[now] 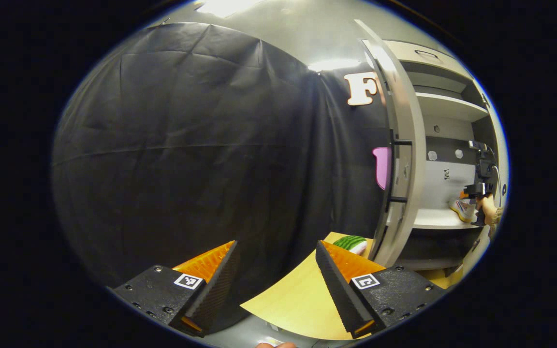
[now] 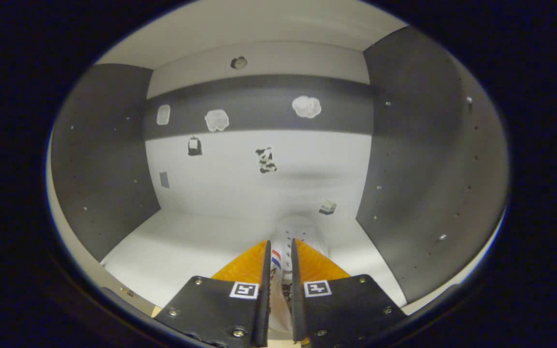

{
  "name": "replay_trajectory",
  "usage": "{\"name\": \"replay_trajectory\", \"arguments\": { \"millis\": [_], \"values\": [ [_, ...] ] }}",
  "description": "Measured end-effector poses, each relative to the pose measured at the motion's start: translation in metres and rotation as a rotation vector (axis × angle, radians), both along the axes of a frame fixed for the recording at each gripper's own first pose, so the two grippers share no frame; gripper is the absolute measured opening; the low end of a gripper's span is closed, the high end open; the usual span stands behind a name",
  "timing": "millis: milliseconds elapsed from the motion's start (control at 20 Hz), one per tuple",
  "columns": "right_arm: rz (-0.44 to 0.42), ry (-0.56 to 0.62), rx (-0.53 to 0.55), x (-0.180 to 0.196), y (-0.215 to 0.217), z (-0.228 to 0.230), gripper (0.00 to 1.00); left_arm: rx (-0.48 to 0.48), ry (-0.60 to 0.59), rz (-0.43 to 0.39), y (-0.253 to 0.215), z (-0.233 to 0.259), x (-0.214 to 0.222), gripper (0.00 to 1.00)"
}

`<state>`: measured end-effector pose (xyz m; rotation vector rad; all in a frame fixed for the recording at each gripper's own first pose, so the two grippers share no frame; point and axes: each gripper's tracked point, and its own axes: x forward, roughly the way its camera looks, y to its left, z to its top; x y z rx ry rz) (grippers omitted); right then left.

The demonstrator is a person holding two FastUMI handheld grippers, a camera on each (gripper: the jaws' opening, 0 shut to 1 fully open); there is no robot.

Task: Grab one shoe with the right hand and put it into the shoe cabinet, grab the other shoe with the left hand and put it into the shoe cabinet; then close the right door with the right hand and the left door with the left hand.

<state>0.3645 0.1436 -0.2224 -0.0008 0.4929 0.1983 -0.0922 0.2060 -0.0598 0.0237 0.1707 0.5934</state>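
Note:
My right gripper (image 2: pixel 280 241) is shut on a white shoe (image 2: pixel 300 231) with a red and blue mark on its side. It holds the shoe inside the shoe cabinet, toe forward, low over the white shelf (image 2: pixel 186 237). In the left gripper view that same shoe (image 1: pixel 462 209) and the right gripper (image 1: pixel 474 192), with the hand holding it, appear far right over the cabinet shelf (image 1: pixel 431 220). The other shoe (image 1: pixel 351 243), green and white, lies on the wooden surface (image 1: pixel 298 295) by the foot of the open left door (image 1: pixel 404 159). My left gripper (image 1: pixel 276 244) stands open with nothing in it, short of that shoe.
The compartment has dark side walls (image 2: pixel 104 169) and a pale back wall (image 2: pixel 259 188) with small stickers. The left door swings out toward me, its black handle (image 1: pixel 397 169) on the edge. More shelves (image 1: pixel 447 104) sit higher in the cabinet.

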Motion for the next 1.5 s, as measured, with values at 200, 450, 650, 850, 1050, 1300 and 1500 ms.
{"name": "replay_trajectory", "arguments": {
  "millis": [200, 450, 650, 850, 1050, 1300, 1500],
  "values": [
    [0.04, -0.098, 0.038, -0.042, -0.01, 0.062, 0.2, -0.026, 0.018, -0.107, -0.03, -0.011, 0.013, 0.94],
    [0.087, -0.207, 0.108, -0.111, -0.023, 0.139, 0.19, -0.059, 0.071, -0.279, -0.087, -0.039, 0.031, 0.94],
    [0.104, -0.28, 0.113, -0.163, -0.042, 0.185, 0.19, -0.115, 0.119, -0.421, -0.141, -0.063, 0.04, 0.99],
    [0.103, -0.306, 0.13, -0.208, -0.064, 0.215, 0.19, -0.173, 0.195, -0.548, -0.19, -0.098, 0.051, 0.97],
    [0.074, -0.357, 0.114, -0.241, -0.092, 0.243, 0.16, -0.243, 0.338, -0.644, -0.23, -0.152, 0.049, 0.97],
    [0.032, -0.393, 0.127, -0.275, -0.122, 0.273, 0.19, -0.318, 0.565, -0.755, -0.268, -0.235, 0.04, 0.95],
    [-0.033, -0.414, 0.106, -0.29, -0.158, 0.284, 0.19, -0.346, 0.714, -0.813, -0.288, -0.301, 0.04, 0.93]
  ]
}}
